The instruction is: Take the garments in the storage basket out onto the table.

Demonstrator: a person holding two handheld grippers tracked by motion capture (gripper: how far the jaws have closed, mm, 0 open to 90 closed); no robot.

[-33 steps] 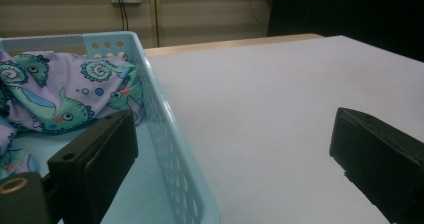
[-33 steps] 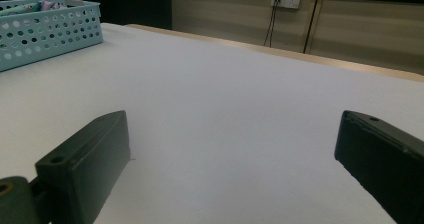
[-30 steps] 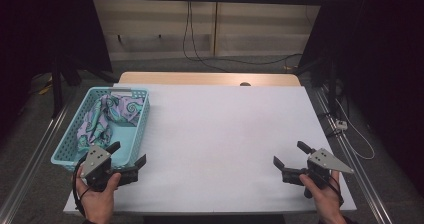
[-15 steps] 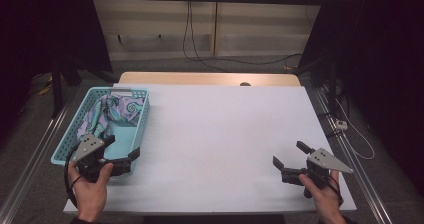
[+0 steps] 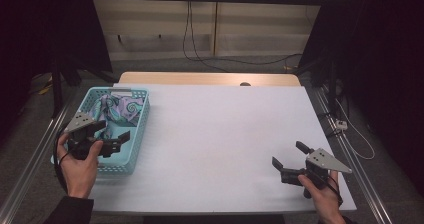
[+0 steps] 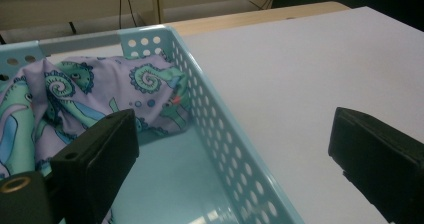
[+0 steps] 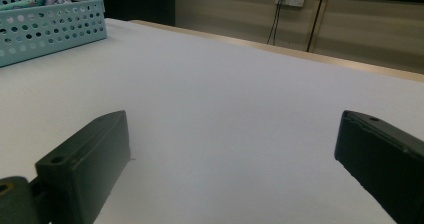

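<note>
High view, lower left: the left gripper [image 5: 114, 138] is held in the person's left hand [image 5: 80, 166] above the near end of the pale blue perforated plastic basket [image 5: 141, 118], its jaws released and spread wide. In the left gripper view one jaw hangs over the bare basket floor and the other over the white counter [image 6: 310, 69], so the basket's long side wall passes between them. The lilac cloth printed with green and blue swirls [image 5: 119, 110] lies crumpled in the far half of the basket, at upper left of the left gripper view [image 6: 90, 94], apart from both jaws.

High view, lower right: the right gripper [image 5: 289, 158], in the person's right hand [image 5: 320, 196], sits low over the counter near its front edge, jaws likewise released and grasping nothing. Bare white counter lies between the two grippers. A wooden strip [image 5: 200, 78] borders the counter's far edge, with dark cables [image 5: 192, 39] hanging on the wall behind.
</note>
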